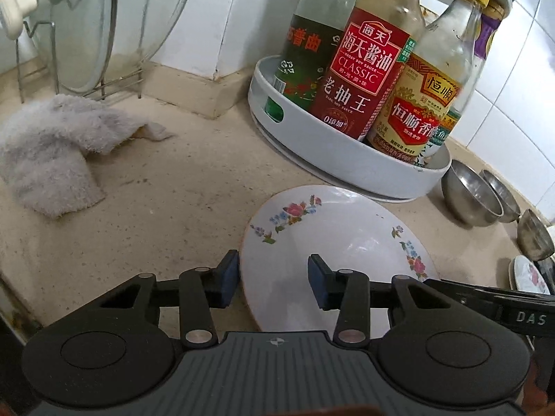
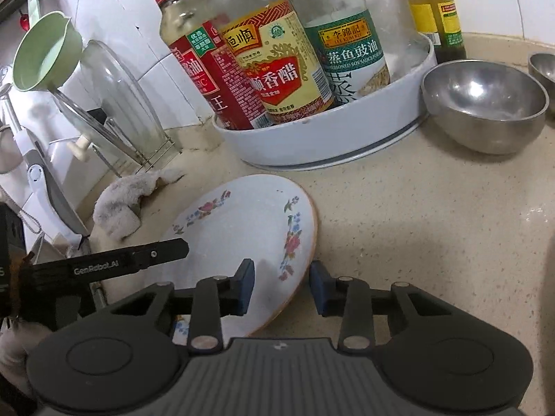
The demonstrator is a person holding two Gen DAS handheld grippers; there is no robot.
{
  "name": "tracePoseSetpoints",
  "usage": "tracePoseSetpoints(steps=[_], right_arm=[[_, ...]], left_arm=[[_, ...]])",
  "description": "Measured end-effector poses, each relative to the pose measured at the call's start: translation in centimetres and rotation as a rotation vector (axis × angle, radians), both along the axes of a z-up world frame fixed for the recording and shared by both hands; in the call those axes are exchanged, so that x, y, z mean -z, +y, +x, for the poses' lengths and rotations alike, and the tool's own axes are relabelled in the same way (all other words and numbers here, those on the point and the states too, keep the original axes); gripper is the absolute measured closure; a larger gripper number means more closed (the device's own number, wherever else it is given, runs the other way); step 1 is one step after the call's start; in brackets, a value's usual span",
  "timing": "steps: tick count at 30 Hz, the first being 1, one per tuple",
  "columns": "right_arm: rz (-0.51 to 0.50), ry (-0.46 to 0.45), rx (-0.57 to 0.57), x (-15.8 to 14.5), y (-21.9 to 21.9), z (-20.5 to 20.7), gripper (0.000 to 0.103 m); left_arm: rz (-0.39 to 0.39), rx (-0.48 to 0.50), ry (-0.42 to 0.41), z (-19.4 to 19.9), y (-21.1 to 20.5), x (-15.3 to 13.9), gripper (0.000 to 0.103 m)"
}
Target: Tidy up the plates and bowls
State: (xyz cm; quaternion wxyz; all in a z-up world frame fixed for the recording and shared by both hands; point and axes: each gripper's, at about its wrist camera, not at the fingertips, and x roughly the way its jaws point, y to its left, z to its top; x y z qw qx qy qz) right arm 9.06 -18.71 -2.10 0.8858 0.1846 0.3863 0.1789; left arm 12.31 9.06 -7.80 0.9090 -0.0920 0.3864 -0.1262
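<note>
Both grippers straddle opposite rims of the floral plate (image 1: 333, 242), which lies flat on the counter (image 1: 156, 208). Left gripper (image 1: 274, 282): jaws narrow, one pad outside the rim, the other over the plate's face, a gap visible, so no clamp yet. Right gripper (image 2: 281, 286): same at the far rim, jaws narrow, not visibly pinching.

Just beyond the plate sits the white turntable tray (image 1: 347, 166) of sauce bottles (image 1: 364, 69). Steel bowls (image 2: 485, 104) stand to the right of it, a rag (image 1: 52, 152) well off to the left, and a lid rack (image 1: 86, 34) behind that.

Risks, as a judgement: the glazed rim is thin and slick, so a shallow bite could let it slide out. Uneven lift between the two hands would tilt and drop it. Any forward push knocks the plate into the tray.
</note>
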Motion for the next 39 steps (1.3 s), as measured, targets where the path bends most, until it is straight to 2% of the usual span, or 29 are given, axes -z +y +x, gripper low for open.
tracePoseSetpoints(steps=[3,5,11,20,24,25,26,28,29,33,34,35,37,39], right_arm=[[-0.044,-0.014,0.015,-0.2,0.3,-0.1,0.072],[-0.042,-0.008,0.021,-0.3,0.0,-0.2,0.073],[-0.059,-0.073,0.022,-1.5,-0.5,-1.5,0.077],[-0.062,-0.009,0.041,-0.6,-2.1,-2.8,0.077],[-0.066,0.003,0.089,-0.3,-3.0,-3.4,0.076],[-0.067,-0.012,0.097,-0.3,-3.2,-3.6,0.076],[-0.07,-0.025,0.104,-0.5,-3.3,-3.7,0.075],[-0.076,-0.035,0.117,-0.7,-3.6,-3.7,0.073],[-0.067,-0.034,0.123,-0.6,-3.8,-3.6,0.073],[-0.048,-0.007,0.131,0.2,-4.0,-3.2,0.072],[-0.046,-0.014,0.13,0.3,-4.0,-3.3,0.072],[-0.05,-0.021,0.123,0.3,-3.8,-3.4,0.072],[-0.056,-0.037,0.086,0.3,-3.1,-3.4,0.07],[-0.103,-0.054,0.1,0.2,-2.2,-3.5,0.071]], left_arm=[[-0.003,0.011,-0.011,-0.3,-0.3,0.0,0.053],[-0.022,0.008,-0.008,-0.4,-0.3,0.0,0.053],[-0.042,0.038,-0.02,-1.0,-0.9,-0.5,0.054],[-0.065,0.11,0.007,-1.6,-1.7,0.0,0.055],[-0.041,0.121,0.009,-1.3,-1.7,-0.1,0.045],[-0.043,0.123,0.01,-1.2,-1.8,-0.1,0.038],[-0.042,0.127,0.01,-1.1,-2.0,-0.1,0.027],[-0.032,0.157,0.003,-0.8,-2.6,0.0,0.017],[-0.016,0.164,-0.007,-0.7,-3.0,0.1,0.016],[0.08,0.199,-0.062,-0.7,-4.4,0.5,0.018],[0.091,0.205,-0.072,-0.8,-4.6,0.6,0.023],[0.091,0.214,-0.082,-1.0,-4.8,0.6,0.032],[0.094,0.196,-0.086,-1.4,-5.2,0.6,0.035],[0.088,0.168,-0.083,-1.4,-5.3,0.5,0.038]])
